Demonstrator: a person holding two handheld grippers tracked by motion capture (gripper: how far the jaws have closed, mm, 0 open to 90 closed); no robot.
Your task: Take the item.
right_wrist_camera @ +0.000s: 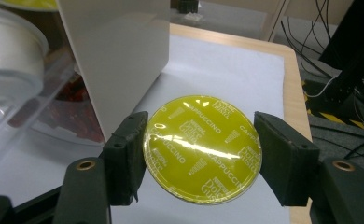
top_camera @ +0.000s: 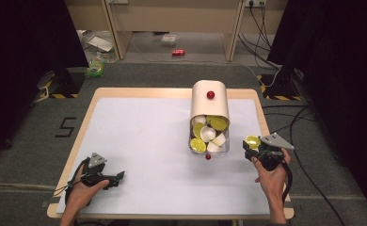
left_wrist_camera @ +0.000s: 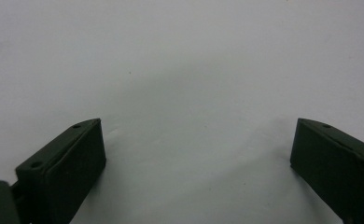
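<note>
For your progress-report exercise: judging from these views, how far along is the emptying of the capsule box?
Done: one yellow-lidded cappuccino capsule is out, clamped in the right tongs beside the box. In hand: those tongs hold it just above the white table. Left: yellow and white capsules fill the clear drawer; the left tongs rest open, holding nothing.

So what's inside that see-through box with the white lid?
The clear box holds coffee capsules, some with yellow foil tops and some white. They lie in a heap, so any underneath are covered. The white lid hides the back part of the box.
</note>
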